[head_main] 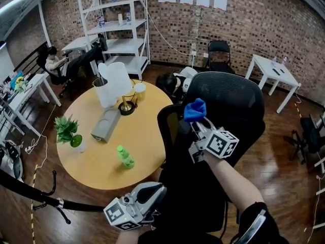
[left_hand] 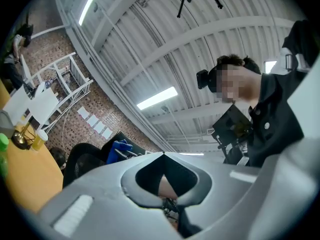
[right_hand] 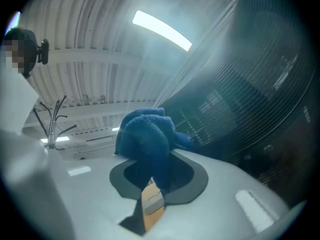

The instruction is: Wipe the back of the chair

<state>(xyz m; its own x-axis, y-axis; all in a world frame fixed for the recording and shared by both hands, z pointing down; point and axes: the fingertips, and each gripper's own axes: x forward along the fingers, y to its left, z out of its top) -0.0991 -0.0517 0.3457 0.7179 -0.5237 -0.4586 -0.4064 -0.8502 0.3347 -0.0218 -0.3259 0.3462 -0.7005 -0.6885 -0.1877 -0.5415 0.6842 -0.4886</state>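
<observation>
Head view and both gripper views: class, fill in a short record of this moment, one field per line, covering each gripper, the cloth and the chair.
right gripper: shut on blue cloth, raised at the chair back
left gripper: shut, empty, held low
blue cloth: bunched above the jaws; contact with the mesh unclear
chair back: black mesh, upright
round table: left of the chair, holds a green bottle

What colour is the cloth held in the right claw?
Solid deep blue; the cloth shows best in the right gripper view.
</observation>
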